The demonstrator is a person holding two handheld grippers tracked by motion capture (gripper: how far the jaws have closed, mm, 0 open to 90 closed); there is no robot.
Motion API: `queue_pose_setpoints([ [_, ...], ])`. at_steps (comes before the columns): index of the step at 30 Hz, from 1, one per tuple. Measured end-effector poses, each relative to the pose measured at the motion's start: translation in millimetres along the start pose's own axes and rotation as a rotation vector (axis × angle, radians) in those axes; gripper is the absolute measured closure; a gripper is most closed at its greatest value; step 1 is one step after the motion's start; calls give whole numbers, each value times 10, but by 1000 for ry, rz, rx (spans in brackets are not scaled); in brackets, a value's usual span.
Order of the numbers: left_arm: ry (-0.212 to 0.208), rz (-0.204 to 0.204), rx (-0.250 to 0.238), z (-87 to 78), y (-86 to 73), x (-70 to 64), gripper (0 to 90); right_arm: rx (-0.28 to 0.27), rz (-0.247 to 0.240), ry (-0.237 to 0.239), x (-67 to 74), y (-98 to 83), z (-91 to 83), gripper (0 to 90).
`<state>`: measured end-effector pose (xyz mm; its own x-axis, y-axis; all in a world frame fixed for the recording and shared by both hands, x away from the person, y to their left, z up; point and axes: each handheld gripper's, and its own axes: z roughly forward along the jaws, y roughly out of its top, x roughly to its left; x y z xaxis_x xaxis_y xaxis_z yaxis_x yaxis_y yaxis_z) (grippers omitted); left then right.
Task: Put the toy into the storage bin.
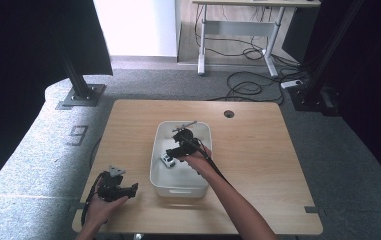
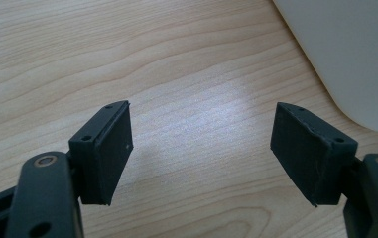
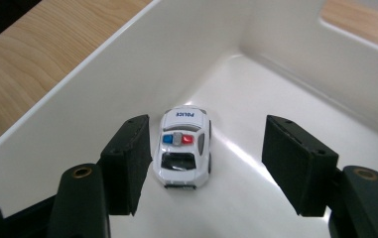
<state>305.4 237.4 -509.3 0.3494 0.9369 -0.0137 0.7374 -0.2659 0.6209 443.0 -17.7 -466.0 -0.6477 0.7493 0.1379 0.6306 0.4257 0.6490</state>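
A small white toy police car with red and blue roof lights stands on the floor of the white bin, close to one wall. In the high view the car sits at the bin's left side. My right gripper hovers above it with its jaws wide apart; the pads do not touch the car. Held by the right hand, this gripper is over the bin. My left gripper is open above bare wood, and it rests at the table's front left.
The wooden table has a cable hole at the back. A corner of the bin lies just right of the left gripper. Beyond the table stand black frame posts, a desk and loose cables on the grey carpet.
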Motion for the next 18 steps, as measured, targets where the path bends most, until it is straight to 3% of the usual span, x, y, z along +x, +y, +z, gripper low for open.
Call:
queue_pose_setpoints([
  [18,7,-1,9,15,1,4,249,-131,-43,-18,-180,-280,-777,351],
])
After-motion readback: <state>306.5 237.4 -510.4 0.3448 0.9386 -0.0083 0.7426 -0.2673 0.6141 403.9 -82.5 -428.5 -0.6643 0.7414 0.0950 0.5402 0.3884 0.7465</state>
